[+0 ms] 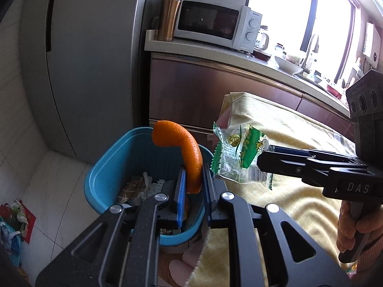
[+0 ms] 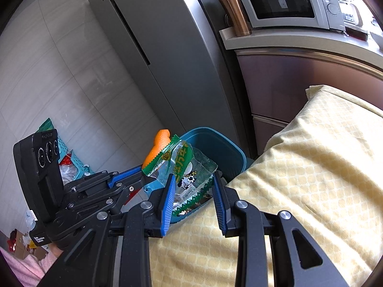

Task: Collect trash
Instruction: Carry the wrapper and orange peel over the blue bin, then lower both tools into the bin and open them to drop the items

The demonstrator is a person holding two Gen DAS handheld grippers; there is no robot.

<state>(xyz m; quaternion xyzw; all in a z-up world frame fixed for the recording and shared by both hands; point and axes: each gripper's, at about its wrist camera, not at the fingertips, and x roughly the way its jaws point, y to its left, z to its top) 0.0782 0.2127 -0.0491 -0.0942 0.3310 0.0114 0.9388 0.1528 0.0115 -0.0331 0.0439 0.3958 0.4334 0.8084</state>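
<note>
My left gripper (image 1: 193, 179) is shut on a curved orange peel (image 1: 188, 153) and holds it above a blue trash bin (image 1: 107, 167) with paper scraps inside. My right gripper (image 2: 194, 191) holds a clear and green snack wrapper (image 2: 184, 167) between its blue pads (image 2: 168, 198); the jaws stand fairly wide, with the wrapper against the left pad. In the left wrist view the right gripper (image 1: 263, 161) pinches the wrapper (image 1: 239, 155) just right of the bin. The peel (image 2: 158, 148) and bin (image 2: 215, 146) show behind the wrapper in the right wrist view.
A table with a yellow cloth (image 1: 287, 143) sits right of the bin. A grey fridge (image 1: 83, 59) stands behind. A microwave (image 1: 215, 24) and copper tumbler (image 1: 168, 19) are on the counter. Bags and a teal basket (image 2: 71, 157) lie on the floor at left.
</note>
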